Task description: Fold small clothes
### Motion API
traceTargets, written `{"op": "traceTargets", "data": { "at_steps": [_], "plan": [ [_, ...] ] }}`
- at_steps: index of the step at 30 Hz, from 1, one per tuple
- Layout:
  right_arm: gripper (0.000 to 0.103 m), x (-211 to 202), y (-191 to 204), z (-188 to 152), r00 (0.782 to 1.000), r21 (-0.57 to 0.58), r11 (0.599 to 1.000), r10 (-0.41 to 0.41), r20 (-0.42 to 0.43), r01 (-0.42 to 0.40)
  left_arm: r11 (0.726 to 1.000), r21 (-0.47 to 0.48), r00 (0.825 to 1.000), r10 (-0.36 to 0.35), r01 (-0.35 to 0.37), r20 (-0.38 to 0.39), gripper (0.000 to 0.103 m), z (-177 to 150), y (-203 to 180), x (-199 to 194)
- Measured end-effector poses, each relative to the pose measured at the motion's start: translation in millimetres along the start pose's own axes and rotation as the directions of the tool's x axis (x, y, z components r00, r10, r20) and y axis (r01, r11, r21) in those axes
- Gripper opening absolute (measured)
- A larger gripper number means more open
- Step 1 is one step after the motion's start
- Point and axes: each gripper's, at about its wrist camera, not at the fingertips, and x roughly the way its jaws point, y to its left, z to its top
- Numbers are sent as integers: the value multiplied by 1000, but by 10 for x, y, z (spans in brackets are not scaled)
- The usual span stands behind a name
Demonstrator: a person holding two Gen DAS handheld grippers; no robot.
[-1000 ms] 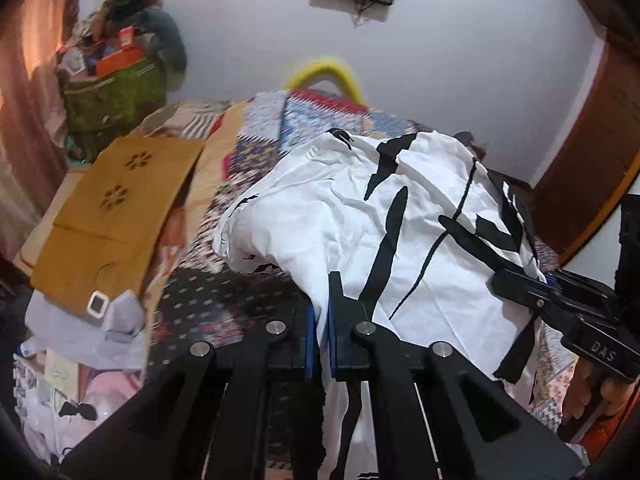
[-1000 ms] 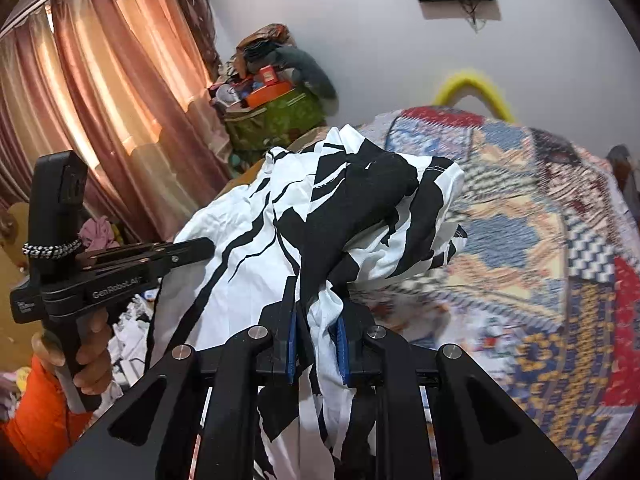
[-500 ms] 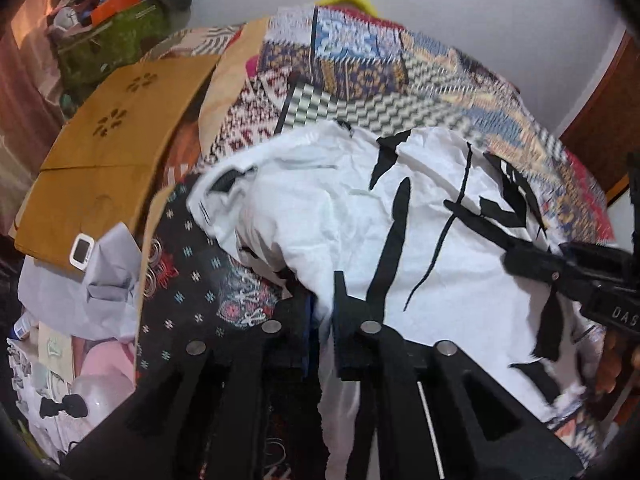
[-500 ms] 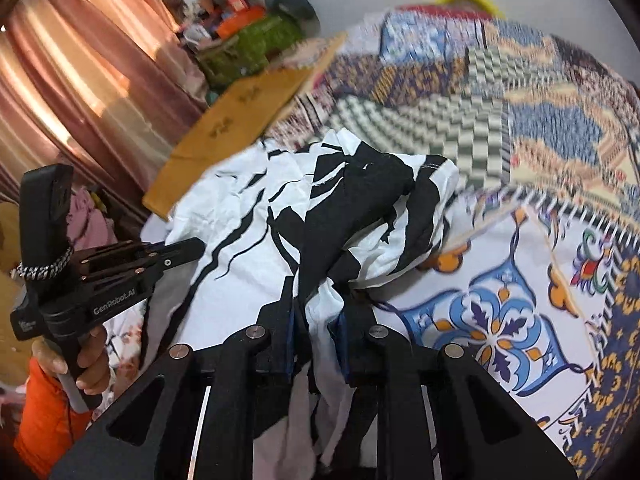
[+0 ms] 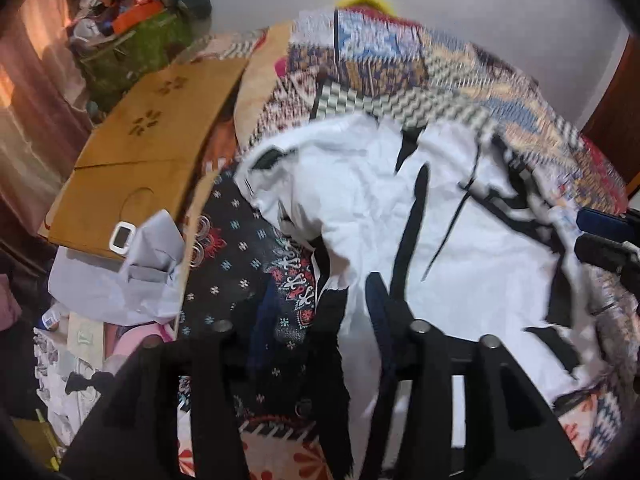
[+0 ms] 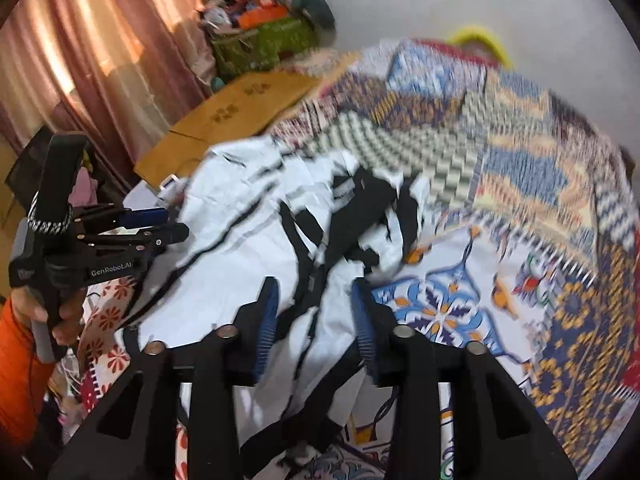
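A white garment with black streaks [image 5: 400, 216] lies spread and rumpled on the patterned bedspread [image 5: 440, 76]. My left gripper [image 5: 320, 308] is open, its fingers either side of the garment's near edge. My right gripper [image 6: 316, 308] is open too, blue pads apart, with the garment [image 6: 256, 248] lying loose between them. Each gripper shows in the other's view: the right one at the far right of the left wrist view [image 5: 608, 236], the left one at the left of the right wrist view [image 6: 132, 232].
A tan wooden board [image 5: 152, 136] lies off the bed's left side, with grey cloth [image 5: 132, 276] and clutter below it. A green bag of things [image 6: 264, 36] stands by the curtain [image 6: 80, 40]. A dark patterned cloth [image 5: 240, 248] lies left of the garment.
Both grippers have opened and let go of the garment, which has dropped from held-up onto the bed. Both views have tilted down toward the bedspread.
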Motion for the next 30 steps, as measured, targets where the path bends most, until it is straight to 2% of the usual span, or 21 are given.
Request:
{"op": "traceTargets", "data": {
  "at_steps": [1, 3, 6, 8, 11, 13, 16, 19, 26, 30],
  "plan": [
    [44, -42, 26, 7, 1000, -12, 1000, -2, 27, 3, 1000, -4, 1000, -12, 12, 14, 48, 5, 0, -65],
    [44, -108, 106, 11, 998, -32, 999, 28, 56, -26, 999, -5, 999, -35, 35, 36, 50, -3, -30, -178],
    [44, -37, 229, -11, 996, -59, 995, 82, 32, -80, 997, 1, 996, -79, 79, 42, 53, -56, -128, -191],
    [44, 119, 262, -45, 994, -57, 993, 103, -20, -104, 996, 14, 996, -87, 87, -6, 53, -117, -218, -44],
    [44, 426, 211, -169, 984, -28, 993, 107, -144, -112, 998, 36, 994, -52, 56, -96, 53, -225, -260, 251],
    [44, 501, 144, -249, 978, -5, 993, 114, -174, -117, 999, 36, 990, -32, 37, -134, 54, -309, -219, 385],
    [44, 430, 59, -314, 976, 26, 990, 144, -165, -142, 999, 13, 990, -31, 33, -136, 55, -395, -110, 390],
    [44, 357, 54, -388, 978, 17, 990, 138, -157, -137, 1000, -2, 990, -11, 11, -142, 60, -496, -15, 356],
    [45, 166, 137, -518, 989, -28, 997, 69, -134, -74, 1000, -14, 991, 10, -12, -132, 60, -719, 111, 151],
    [45, -16, 121, -527, 992, -1, 998, 69, -102, -70, 998, -39, 996, 42, -45, -80, 59, -727, 130, -143]
  ]
}}
